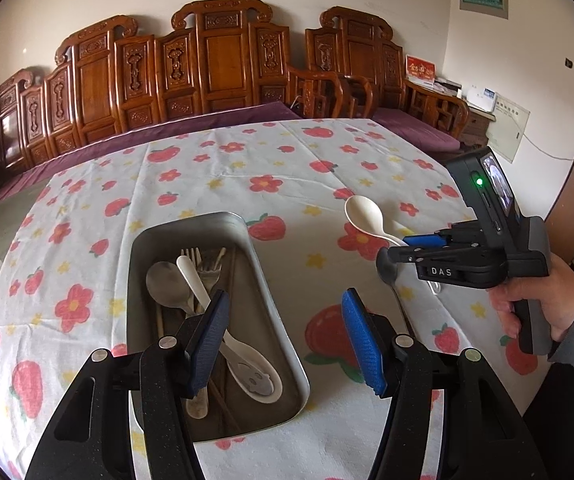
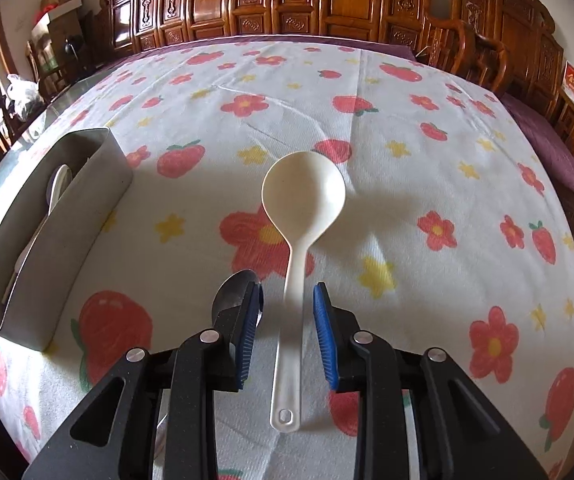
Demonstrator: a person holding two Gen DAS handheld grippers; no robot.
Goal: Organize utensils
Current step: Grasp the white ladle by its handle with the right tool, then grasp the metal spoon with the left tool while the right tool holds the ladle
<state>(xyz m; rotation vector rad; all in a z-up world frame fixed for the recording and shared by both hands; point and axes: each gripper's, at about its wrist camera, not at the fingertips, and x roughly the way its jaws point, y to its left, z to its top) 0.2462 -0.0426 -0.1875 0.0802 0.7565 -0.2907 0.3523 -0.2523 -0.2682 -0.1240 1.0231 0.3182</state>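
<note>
A cream plastic spoon (image 2: 299, 216) lies on the flowered tablecloth, handle toward me; it also shows in the left wrist view (image 1: 363, 216). My right gripper (image 2: 287, 304) is open, its pads on either side of the spoon's handle, not closed on it. A metal spoon (image 2: 233, 292) lies just left of it, partly hidden by the left finger. My left gripper (image 1: 285, 332) is open and empty above the right rim of a metal tray (image 1: 271, 288). The tray holds a metal spoon (image 1: 167, 284), a white spoon (image 1: 247, 372), forks and chopsticks.
The metal tray (image 2: 67, 216) stands to the left in the right wrist view. The right gripper's body (image 1: 467, 256) and the hand holding it are at the right of the left wrist view. A carved wooden bench (image 1: 215, 64) with a purple cushion runs behind the table.
</note>
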